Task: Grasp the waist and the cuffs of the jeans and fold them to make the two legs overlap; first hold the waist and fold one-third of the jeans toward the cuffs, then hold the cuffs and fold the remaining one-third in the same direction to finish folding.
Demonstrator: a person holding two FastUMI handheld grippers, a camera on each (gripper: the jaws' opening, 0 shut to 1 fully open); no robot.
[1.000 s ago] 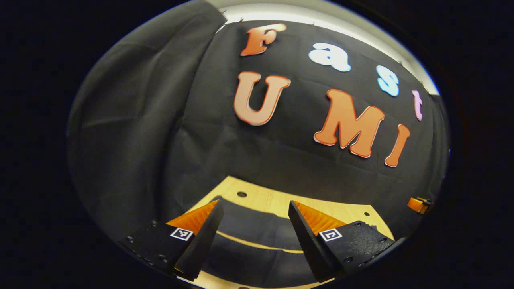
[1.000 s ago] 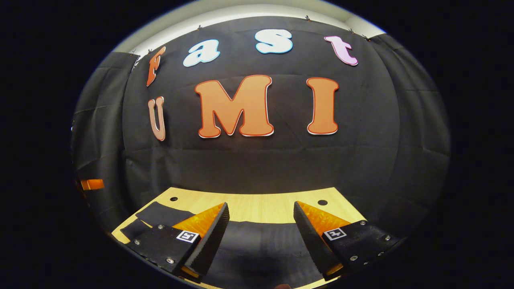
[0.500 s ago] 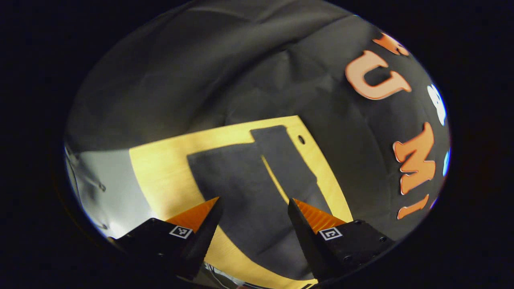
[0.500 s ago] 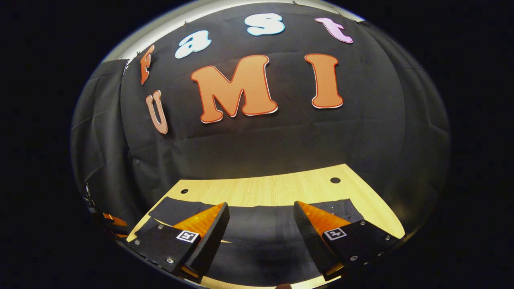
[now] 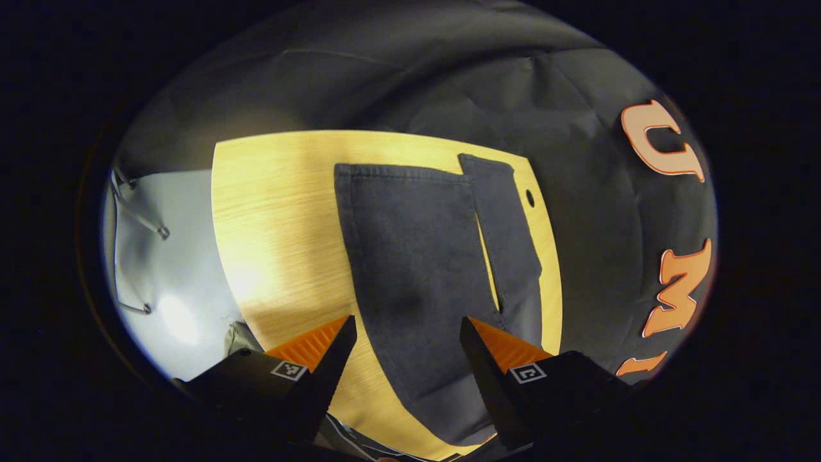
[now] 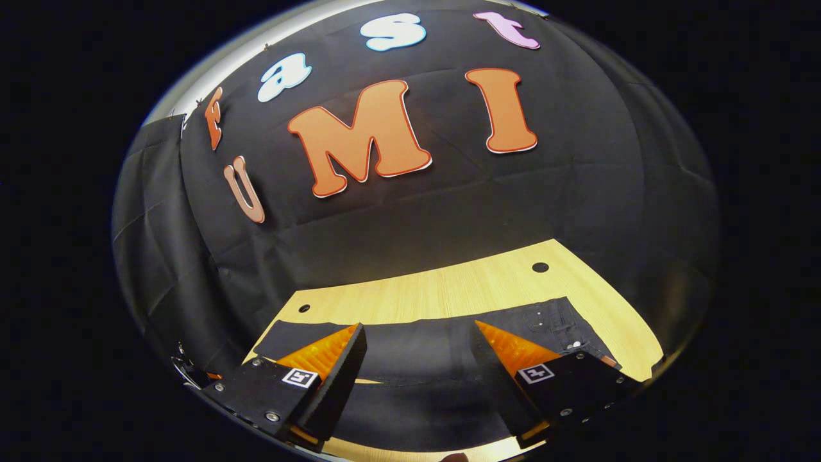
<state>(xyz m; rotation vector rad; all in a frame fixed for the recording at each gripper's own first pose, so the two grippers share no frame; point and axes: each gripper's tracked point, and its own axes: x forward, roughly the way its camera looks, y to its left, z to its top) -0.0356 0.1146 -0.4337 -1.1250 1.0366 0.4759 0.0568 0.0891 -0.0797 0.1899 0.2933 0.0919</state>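
Dark jeans [image 5: 410, 269] lie flat on the wooden table [image 5: 276, 212]. In the left gripper view the two legs run away from me, their cuffs [image 5: 401, 172] at the far end, a thin strip of table between the legs. My left gripper [image 5: 407, 333] hangs open above the near leg, holding nothing. In the right gripper view the jeans [image 6: 417, 350] stretch across the table [image 6: 449, 292], with the waist [image 6: 555, 321] and its button at the right. My right gripper [image 6: 417, 340] is open over them, apart from the cloth.
A pale floor [image 5: 160, 269] with a thin metal frame [image 5: 138, 212] shows past the table's left edge in the left gripper view. Small round holes [image 6: 540, 267] sit near the table's far corners. Black cloth walls stand close behind the table.
The left gripper has swung left and tipped down, from facing the wall to looking along the jeans' legs. The right gripper has tipped down a little and shifted, bringing the waist into view.
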